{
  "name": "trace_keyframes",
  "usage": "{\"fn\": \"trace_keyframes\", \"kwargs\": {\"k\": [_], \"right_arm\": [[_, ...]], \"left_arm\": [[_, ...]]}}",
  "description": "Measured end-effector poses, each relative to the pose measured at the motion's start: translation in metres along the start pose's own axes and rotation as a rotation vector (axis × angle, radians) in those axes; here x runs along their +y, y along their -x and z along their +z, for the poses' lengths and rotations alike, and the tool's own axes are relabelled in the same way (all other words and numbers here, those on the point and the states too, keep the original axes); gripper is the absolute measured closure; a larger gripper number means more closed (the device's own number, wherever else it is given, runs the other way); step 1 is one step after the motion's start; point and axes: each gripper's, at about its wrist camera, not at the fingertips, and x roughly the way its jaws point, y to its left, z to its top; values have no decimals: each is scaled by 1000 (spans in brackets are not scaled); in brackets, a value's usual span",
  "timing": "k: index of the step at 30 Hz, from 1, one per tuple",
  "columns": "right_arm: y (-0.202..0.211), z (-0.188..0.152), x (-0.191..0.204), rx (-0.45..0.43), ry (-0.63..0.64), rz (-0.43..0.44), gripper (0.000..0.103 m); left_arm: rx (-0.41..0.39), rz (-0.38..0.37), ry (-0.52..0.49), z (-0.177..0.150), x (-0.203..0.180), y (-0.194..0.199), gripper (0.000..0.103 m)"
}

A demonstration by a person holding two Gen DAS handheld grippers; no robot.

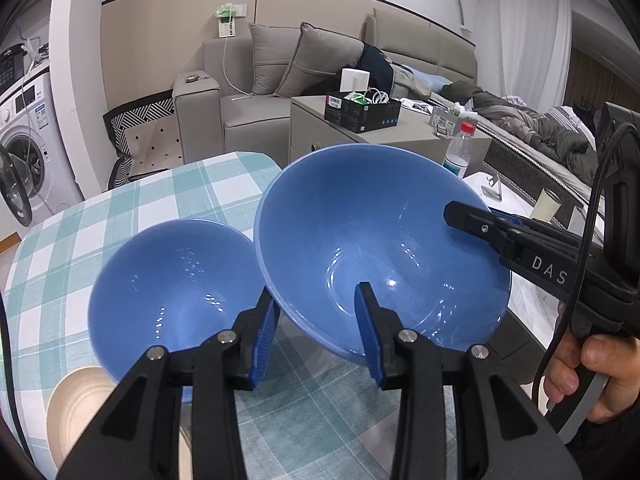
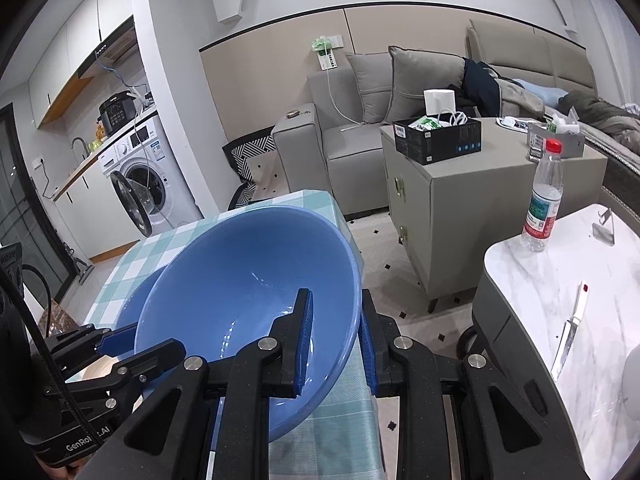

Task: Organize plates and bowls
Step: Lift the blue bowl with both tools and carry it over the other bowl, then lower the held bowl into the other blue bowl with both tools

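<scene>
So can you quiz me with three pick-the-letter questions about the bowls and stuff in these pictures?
1. Where does the water bottle stand?
A. on the checked tablecloth
B. on the white marble table
C. on the sofa

2. How many blue bowls are there?
A. one
B. three
C. two

3. How is the big blue bowl sitting?
A. tilted, with a gripper on its rim
B. flat on the table
C. upside down

Answers:
1. B: the water bottle stands at the edge of the white marble table.
2. C: the left wrist view shows just the big blue bowl and the small blue bowl.
3. A: its opening leans toward the camera, and the right gripper straddles its rim.
</scene>
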Motion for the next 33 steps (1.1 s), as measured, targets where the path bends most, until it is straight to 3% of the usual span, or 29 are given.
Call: {"fn": "trace_keyframes", "kwargs": {"k": [20, 33], "right_arm": [[4, 13, 70, -18, 100, 36, 80], [1, 19, 90, -22, 139, 58, 80]], "left_arm": [[-74, 32, 90, -1, 49, 32, 66], [-101, 65, 103, 2, 69, 48, 66]]}}
